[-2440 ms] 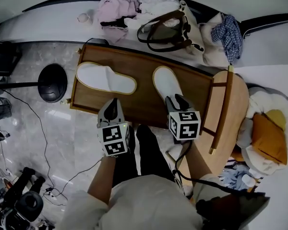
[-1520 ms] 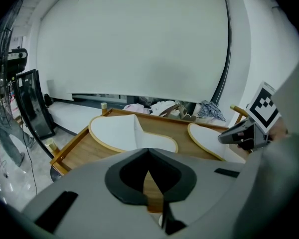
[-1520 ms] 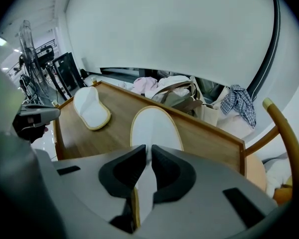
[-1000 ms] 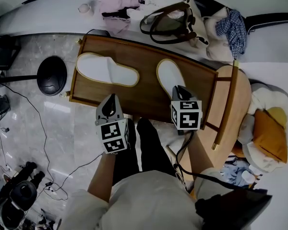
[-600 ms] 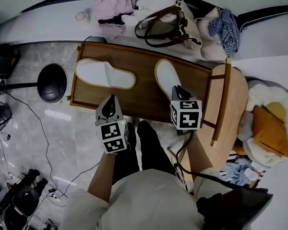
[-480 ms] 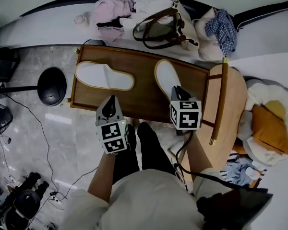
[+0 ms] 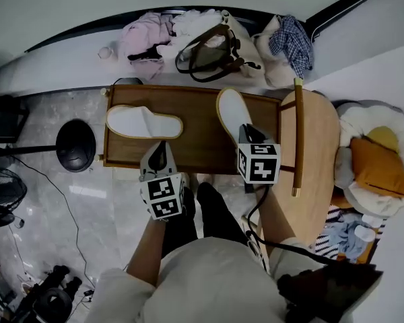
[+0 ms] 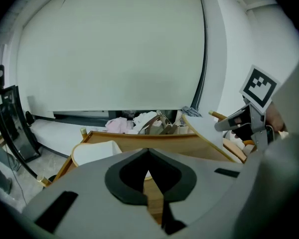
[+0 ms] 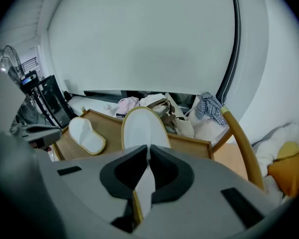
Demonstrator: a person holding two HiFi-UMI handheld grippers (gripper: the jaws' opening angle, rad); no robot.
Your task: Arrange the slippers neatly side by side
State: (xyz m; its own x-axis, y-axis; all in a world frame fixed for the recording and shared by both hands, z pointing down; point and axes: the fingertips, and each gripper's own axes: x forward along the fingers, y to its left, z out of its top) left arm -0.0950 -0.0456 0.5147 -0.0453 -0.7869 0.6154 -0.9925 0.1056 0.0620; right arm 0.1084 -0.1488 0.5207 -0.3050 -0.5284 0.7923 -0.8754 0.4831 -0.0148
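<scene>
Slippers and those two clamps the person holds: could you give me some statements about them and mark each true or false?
1. The right gripper is clamped on the edge of a white slipper. True.
2. The left gripper grips the other slipper. False: its jaws are together with nothing between them, and that slipper lies on the wooden table, clear of it.
3. The two slippers sit neatly side by side. False: they are apart and point different ways.
4. The brown handbag sits beyond the table, among clothes. True.
</scene>
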